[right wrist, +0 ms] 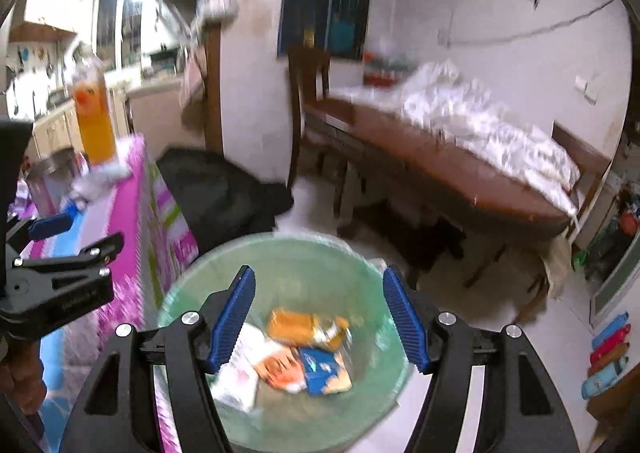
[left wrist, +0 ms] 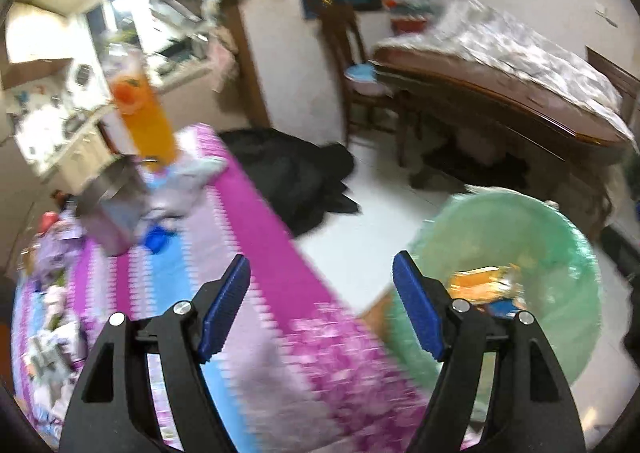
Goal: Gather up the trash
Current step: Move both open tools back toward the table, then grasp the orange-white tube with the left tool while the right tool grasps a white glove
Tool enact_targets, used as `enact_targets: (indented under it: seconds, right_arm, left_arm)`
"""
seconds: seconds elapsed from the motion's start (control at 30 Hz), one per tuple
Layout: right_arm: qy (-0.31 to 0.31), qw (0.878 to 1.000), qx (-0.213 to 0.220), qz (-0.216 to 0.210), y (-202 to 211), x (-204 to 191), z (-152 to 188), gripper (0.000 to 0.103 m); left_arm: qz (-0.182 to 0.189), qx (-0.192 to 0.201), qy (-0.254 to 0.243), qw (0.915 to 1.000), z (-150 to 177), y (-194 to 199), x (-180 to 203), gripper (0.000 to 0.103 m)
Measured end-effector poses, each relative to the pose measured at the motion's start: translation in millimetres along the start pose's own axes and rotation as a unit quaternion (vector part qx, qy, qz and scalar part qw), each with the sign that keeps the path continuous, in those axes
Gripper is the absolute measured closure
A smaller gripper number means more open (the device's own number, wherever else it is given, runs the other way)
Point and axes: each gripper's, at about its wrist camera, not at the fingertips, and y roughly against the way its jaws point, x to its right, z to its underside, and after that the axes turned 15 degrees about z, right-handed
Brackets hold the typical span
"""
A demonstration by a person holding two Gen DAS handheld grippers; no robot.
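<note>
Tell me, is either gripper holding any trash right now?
No. The left gripper and the right gripper are both open with nothing between their pads. The wrappers already lie inside the green bin.

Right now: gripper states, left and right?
Left gripper: open, nothing between the pads.
Right gripper: open, empty, above the green bin.
</note>
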Motion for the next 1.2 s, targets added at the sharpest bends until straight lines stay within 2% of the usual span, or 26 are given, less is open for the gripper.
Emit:
enact_targets:
  seconds: [0.13,0.23,0.33,0.43,0.53,0.7,0.87,0.9,0.93,1.0,1.03,1.1,1.17,1.2]
  right_arm:
    - [-0.015,0.997,0.082,0.001,36,-21,1,0.036]
    - [-0.024,0.989,0.147,-0.01,67,-42,5,0.036]
    - [-0.024,0.979,0.199,-0.025,92,-62,10,0.029]
    - [-0.008,0.971,0.233,-0.052,115,-90,15,0.026]
    - [0.015,0.965,0.248,-0.086,134,-118,16,0.023]
    - [0.07,0.949,0.248,-0.179,168,-181,18,0.022]
    - [0.156,0.92,0.207,-0.294,204,-260,22,0.021]
    - [0.176,0.912,0.196,-0.314,210,-275,24,0.02]
    - [0.191,0.905,0.187,-0.33,216,-288,26,0.018]
    - [0.237,0.881,0.164,-0.374,232,-322,32,0.016]
    - [0.251,0.873,0.161,-0.387,238,-335,35,0.015]
    - [0.299,0.845,0.161,-0.412,251,-366,48,0.015]
    - [0.321,0.838,0.154,-0.414,254,-382,58,0.015]
    - [0.323,0.837,0.145,-0.417,254,-390,59,0.015]
  left_arm:
    - [-0.052,0.052,0.011,0.9972,13,36,-32,0.031]
    - [-0.084,0.078,0.038,0.9927,22,64,-64,0.03]
    - [-0.109,0.091,0.059,0.9881,33,90,-96,0.029]
    - [-0.137,0.096,0.076,0.9829,49,117,-131,0.027]
    - [-0.161,0.094,0.094,0.978,68,147,-169,0.027]
    - [-0.196,0.08,0.142,0.967,102,188,-231,0.027]
    - [-0.212,0.067,0.229,0.9478,137,239,-300,0.027]
    - [-0.211,0.068,0.252,0.942,144,249,-313,0.027]
    - [-0.2,0.065,0.267,0.9405,150,255,-325,0.027]
    - [-0.143,0.037,0.309,0.9395,160,256,-351,0.027]
    - [-0.121,0.028,0.323,0.938,164,253,-358,0.027]
    - [-0.068,0.014,0.351,0.9337,168,241,-371,0.029]
    - [-0.049,-0.001,0.362,0.9308,169,227,-375,0.035]
    - [-0.037,-0.009,0.356,0.9336,166,218,-374,0.035]
